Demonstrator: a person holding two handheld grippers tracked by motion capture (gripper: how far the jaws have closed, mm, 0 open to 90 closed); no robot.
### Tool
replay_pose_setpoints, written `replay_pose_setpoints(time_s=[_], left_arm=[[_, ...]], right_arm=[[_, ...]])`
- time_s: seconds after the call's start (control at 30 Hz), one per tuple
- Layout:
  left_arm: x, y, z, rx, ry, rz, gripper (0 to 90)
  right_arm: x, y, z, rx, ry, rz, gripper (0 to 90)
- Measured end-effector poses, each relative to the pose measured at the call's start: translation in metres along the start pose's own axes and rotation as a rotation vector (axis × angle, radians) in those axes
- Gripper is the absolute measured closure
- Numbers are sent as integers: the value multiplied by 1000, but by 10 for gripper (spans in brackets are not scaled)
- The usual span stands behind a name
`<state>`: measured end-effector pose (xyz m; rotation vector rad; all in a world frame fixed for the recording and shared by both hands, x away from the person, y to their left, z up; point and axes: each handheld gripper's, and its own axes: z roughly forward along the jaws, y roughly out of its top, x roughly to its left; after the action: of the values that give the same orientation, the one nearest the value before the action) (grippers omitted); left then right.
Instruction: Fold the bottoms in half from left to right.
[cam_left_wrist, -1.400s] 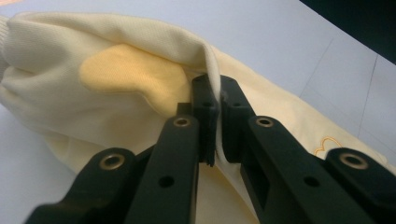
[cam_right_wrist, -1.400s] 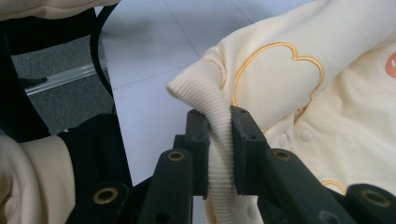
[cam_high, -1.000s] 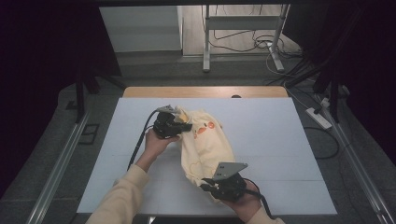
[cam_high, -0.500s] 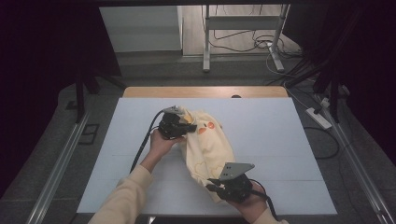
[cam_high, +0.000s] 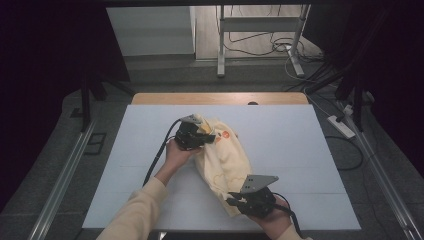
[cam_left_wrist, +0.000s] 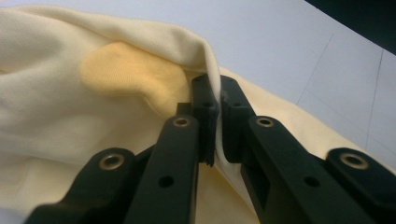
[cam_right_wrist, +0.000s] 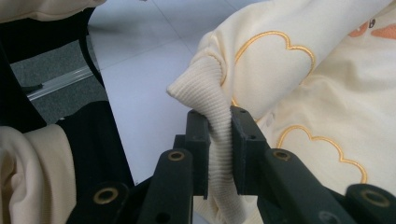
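Both tongs clamp garment (cam_high: 222, 157) edges — stretched between

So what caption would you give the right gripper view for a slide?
Right gripper pinching the ribbed hem of a cream sweatshirt stitched with orange cloud outlines, over a white table.

garment (cam_high: 225, 157) print too small, right hand (cam_high: 274, 224) cropped

The high view looks forward and down over the whole tabletop (cam_high: 300, 135). Each gripper view sits close behind its fingers, facing along them. All three share the garment (cam_high: 225, 160).
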<state>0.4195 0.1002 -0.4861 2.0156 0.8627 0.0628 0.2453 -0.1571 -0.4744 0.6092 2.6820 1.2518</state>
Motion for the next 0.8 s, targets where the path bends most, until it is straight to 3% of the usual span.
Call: replay_pose_setpoints(time_s=[0.8], left_arm=[[-4, 4, 29, 11, -11, 4, 854]], right_arm=[[-7, -11, -10, 19, -24, 34, 799]])
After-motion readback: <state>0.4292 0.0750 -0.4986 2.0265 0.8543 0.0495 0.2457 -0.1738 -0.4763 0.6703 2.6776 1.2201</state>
